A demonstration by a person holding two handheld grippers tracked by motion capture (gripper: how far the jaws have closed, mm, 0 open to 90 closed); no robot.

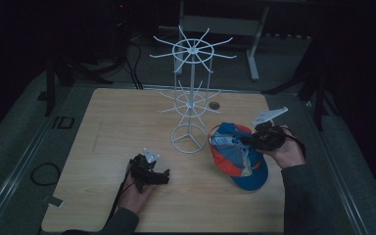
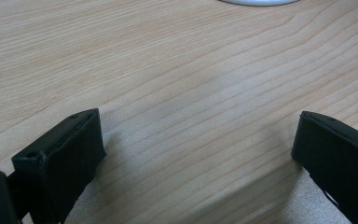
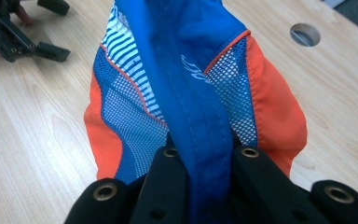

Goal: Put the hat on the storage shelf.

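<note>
A blue and orange cap (image 1: 237, 156) with mesh panels hangs from my right gripper (image 1: 254, 139) at the table's right side, its lower part near or on the wood. In the right gripper view the jaws pinch a blue fold of the cap (image 3: 205, 116) between them. My left gripper (image 1: 164, 176) rests low on the table at front centre. In the left gripper view its two black fingers (image 2: 60, 158) stand wide apart over bare wood, with nothing between them. A white wire display stand (image 1: 191, 88) with spoke hooks rises behind the cap.
The stand's round base (image 1: 187, 138) sits just left of the cap. A round cable hole (image 1: 214, 105) lies in the wooden table (image 1: 112, 122) behind the stand. Dark floor, cables and equipment legs surround the table.
</note>
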